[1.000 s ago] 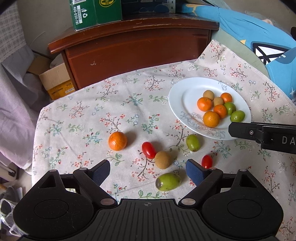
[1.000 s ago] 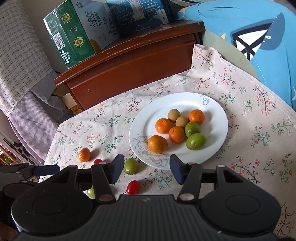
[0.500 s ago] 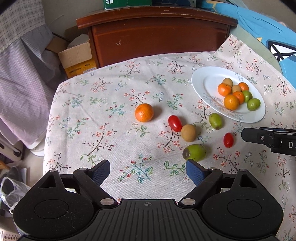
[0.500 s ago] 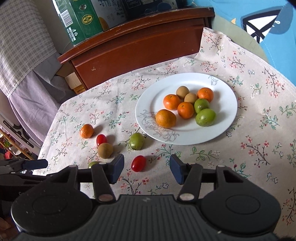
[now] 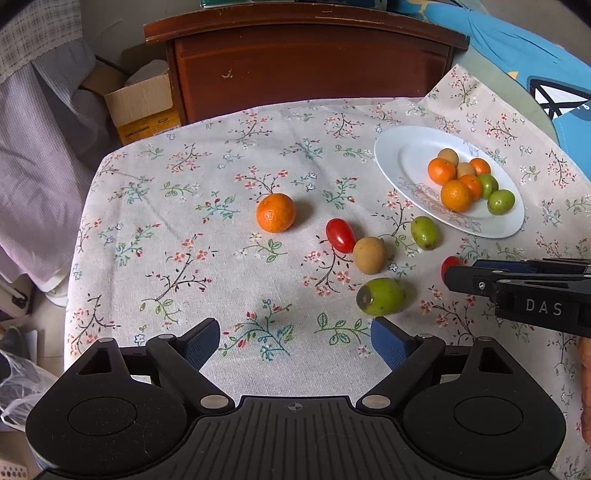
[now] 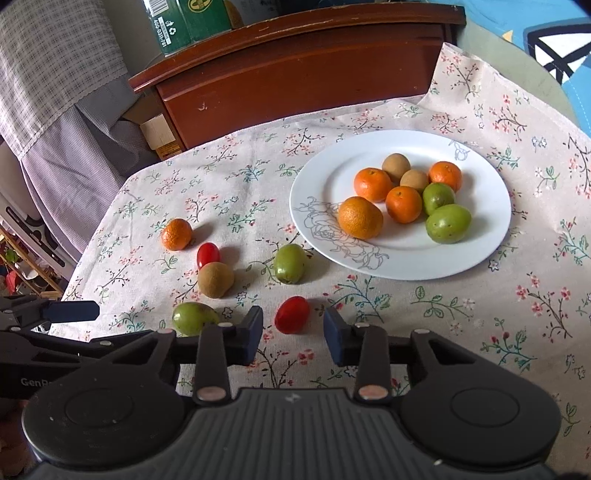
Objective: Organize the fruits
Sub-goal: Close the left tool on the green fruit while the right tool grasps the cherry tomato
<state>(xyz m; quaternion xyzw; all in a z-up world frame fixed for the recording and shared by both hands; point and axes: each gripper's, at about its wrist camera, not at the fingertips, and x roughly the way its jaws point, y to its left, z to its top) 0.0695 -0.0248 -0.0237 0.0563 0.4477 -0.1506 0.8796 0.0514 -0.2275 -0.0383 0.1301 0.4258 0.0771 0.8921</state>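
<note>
A white plate [image 6: 491, 236] [image 5: 391, 162] holds several oranges, green fruits and brown fruits. Loose on the floral cloth lie an orange [image 5: 276, 213] [image 6: 176, 234], a red tomato [image 5: 340, 235] [image 6: 208, 254], a brown fruit [image 5: 369, 255] [image 6: 215, 279], two green fruits [image 5: 426, 232] [image 5: 381, 296] and a second red tomato [image 6: 291, 314]. My right gripper [image 6: 293, 334] is open, its pads either side of that tomato, apart from it. My left gripper [image 5: 295, 341] is open and empty, low over the cloth near the front green fruit.
A dark wooden cabinet [image 5: 306, 62] stands behind the table, with green cartons [image 6: 188, 22] on top. A cardboard box [image 5: 142, 107] sits on the floor at left. Blue fabric [image 5: 524, 55] lies at the right. Checked cloth [image 6: 55, 55] hangs at the left.
The right gripper has come down and forward so the near red tomato sits between its pads. The left gripper has shifted a little closer to the loose fruits.
</note>
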